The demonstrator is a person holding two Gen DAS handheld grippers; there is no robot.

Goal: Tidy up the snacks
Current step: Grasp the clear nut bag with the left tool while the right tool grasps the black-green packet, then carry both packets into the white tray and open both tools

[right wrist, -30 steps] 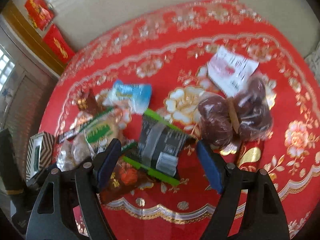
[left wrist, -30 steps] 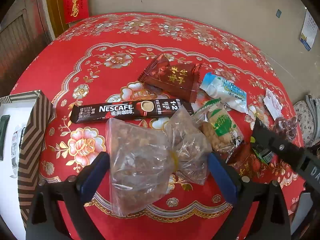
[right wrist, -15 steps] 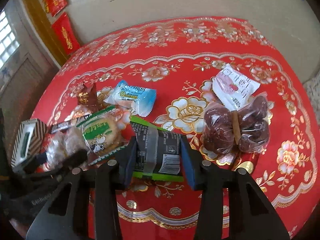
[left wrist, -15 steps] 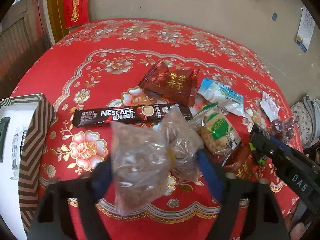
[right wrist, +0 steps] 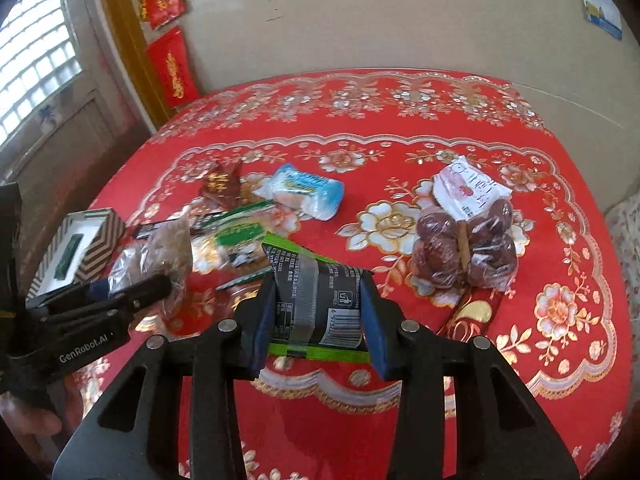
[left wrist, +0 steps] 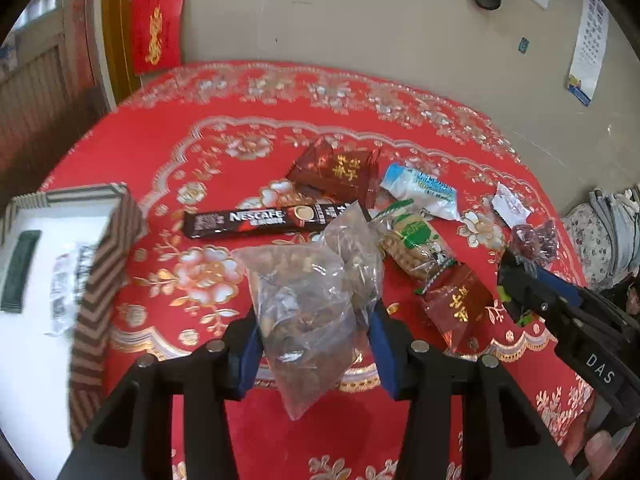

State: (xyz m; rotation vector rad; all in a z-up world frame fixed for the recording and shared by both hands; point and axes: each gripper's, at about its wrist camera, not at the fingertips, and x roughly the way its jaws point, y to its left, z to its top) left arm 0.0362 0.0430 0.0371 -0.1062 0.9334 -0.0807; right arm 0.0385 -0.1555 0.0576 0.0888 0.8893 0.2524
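the left gripper (left wrist: 314, 342) is clenched on a clear plastic bag (left wrist: 308, 300) of brown, lumpy snacks; its blue pads press the bag's two sides, and the bag's crinkled, knotted top stands up beyond the fingertips while its lower corner hangs down between the fingers. just ahead of this gripper a long dark nescafe stick (left wrist: 268, 220) lies crosswise on the red flowered tabletop (left wrist: 132, 156). beyond the stick sits a dark red packet with gold characters (left wrist: 340, 172), and ahead to the right are a pale blue and white wrapper (left wrist: 424, 192) and a green and white biscuit pack (left wrist: 416, 244). a second red packet with gold characters (left wrist: 456, 304) lies just right of the left gripper. off to its left stands an open striped box (left wrist: 108, 256) with a white inside.

the right gripper (right wrist: 318, 326) grasps a black packet with green edges (right wrist: 320, 300), a grey strip across it and a barcode showing near the right pad; the packet sits squeezed between both blue pads, its green upper edge sticking out past the fingertips. ahead and to the right of this gripper lies a clear bag of dark red-brown round fruits (right wrist: 464, 248), cinched in the middle by a tan band, with a white and pink sachet (right wrist: 468, 192) touching its far side. whether either held item is lifted off the tabletop cannot be told.
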